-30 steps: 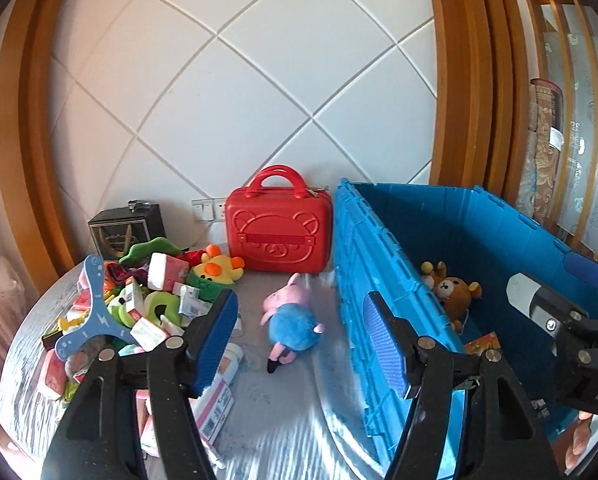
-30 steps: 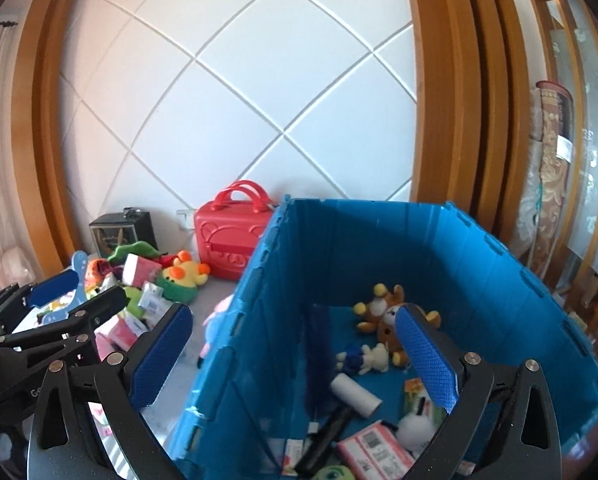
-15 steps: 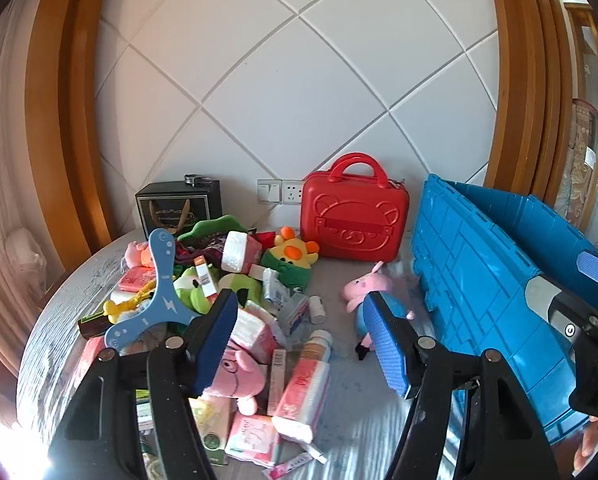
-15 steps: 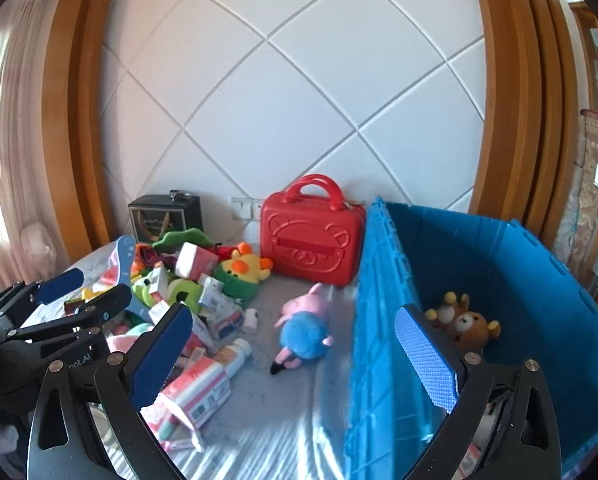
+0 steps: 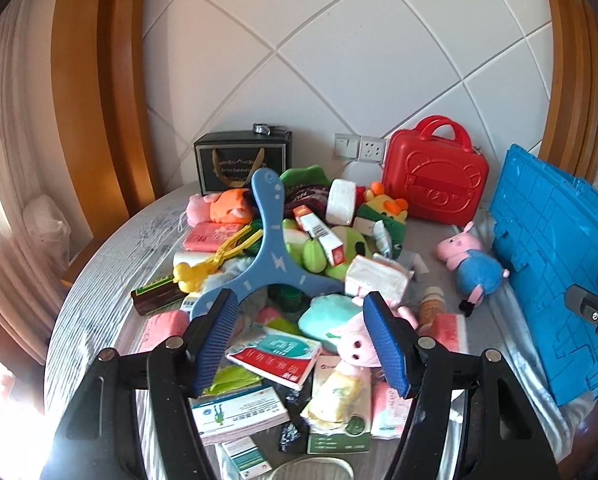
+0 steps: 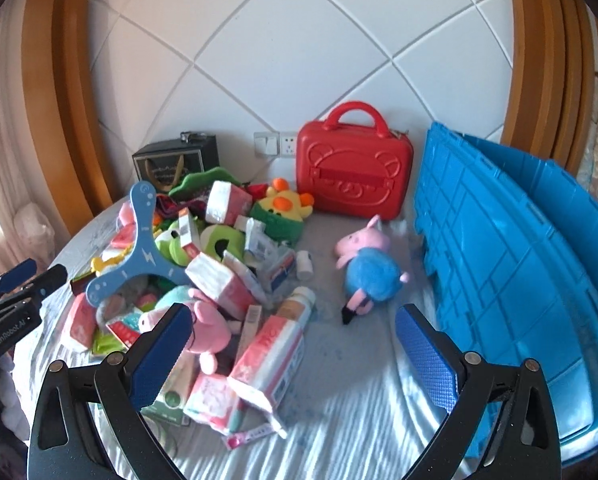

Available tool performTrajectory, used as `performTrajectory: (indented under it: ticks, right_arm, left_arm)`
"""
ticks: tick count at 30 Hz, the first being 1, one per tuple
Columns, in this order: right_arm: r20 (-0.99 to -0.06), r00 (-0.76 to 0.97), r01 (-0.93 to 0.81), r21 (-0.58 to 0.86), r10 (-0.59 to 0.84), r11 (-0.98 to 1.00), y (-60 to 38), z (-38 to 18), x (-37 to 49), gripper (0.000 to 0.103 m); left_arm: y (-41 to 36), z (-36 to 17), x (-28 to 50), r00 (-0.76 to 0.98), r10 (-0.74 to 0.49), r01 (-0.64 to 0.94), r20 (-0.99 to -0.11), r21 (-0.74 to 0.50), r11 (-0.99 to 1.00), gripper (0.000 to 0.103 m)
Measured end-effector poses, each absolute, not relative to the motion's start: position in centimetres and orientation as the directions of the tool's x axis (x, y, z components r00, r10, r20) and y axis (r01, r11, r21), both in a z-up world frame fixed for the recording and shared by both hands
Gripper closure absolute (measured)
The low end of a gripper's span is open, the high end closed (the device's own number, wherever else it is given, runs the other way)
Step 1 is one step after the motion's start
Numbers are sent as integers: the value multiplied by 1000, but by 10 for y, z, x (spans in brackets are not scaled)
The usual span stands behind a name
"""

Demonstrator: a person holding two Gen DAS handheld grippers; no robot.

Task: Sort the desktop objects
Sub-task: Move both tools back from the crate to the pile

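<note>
A heap of toys, boxes and tissue packs lies on the round table. My left gripper (image 5: 299,340) is open and empty, hovering over the heap above a red-and-white box (image 5: 275,356) and a pink plush pig (image 5: 359,340). A blue boomerang (image 5: 271,248) lies across the pile and also shows in the right wrist view (image 6: 139,256). My right gripper (image 6: 291,356) is open and empty above a pink tissue pack (image 6: 271,360). A pig plush in blue (image 6: 369,268) lies alone beside the blue crate (image 6: 511,264).
A red suitcase (image 6: 353,176) stands against the wall. A black gift bag (image 5: 243,160) stands behind the heap. The blue crate (image 5: 551,264) takes the right side. The table edge (image 5: 95,280) curves on the left.
Both grippers have swung left, away from the crate's inside and over the heap of objects. Both stay open and empty.
</note>
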State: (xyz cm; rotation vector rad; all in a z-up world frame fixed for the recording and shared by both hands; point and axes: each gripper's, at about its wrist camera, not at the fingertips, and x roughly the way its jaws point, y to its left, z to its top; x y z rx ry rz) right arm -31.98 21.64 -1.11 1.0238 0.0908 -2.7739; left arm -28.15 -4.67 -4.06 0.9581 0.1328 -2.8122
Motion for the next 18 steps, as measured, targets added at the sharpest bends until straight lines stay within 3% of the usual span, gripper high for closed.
performTrajectory:
  ticks: [9,18]
  right_arm:
    - [-770,-630,152,6,-102,-988,215,-75,-356,0]
    - [-832,-541,200,17,-124,-980,210,-119,-374,0]
  left_arm:
    - [-89,-108,-283,-657,-151,238,-739,-13,-971,38]
    - [-126,-171,-269,-498,-192,333,-846,18,-943,38]
